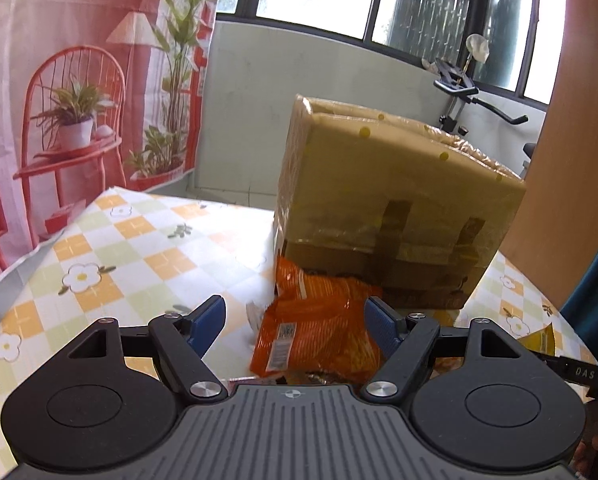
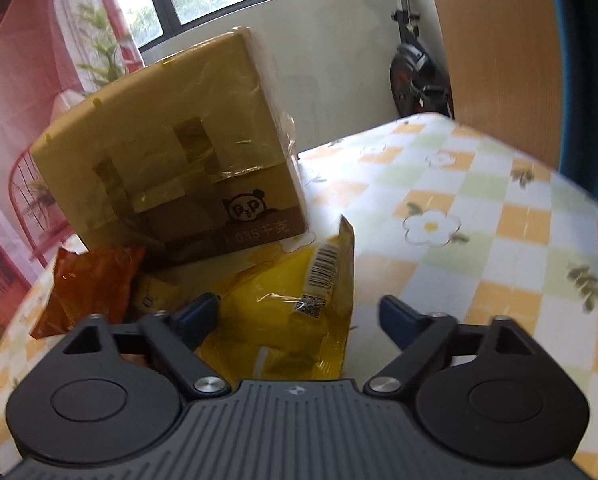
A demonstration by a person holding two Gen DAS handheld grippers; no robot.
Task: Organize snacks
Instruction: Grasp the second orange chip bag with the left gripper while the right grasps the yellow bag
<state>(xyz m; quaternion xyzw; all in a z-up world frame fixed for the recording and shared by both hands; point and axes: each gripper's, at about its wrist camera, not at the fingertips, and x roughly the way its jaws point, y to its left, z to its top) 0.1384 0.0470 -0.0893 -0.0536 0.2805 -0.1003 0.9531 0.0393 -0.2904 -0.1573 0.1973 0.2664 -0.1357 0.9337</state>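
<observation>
1. The left hand-held gripper (image 1: 295, 316) has a grey ribbed body, black linkage arms with silver screws, two round black discs and blue finger pads (image 1: 209, 314).
2. The right hand-held gripper (image 2: 299, 314) looks identical.

Box (image 1: 395, 200) blocks ahead; tablecloth (image 2: 479, 200) open right.
</observation>
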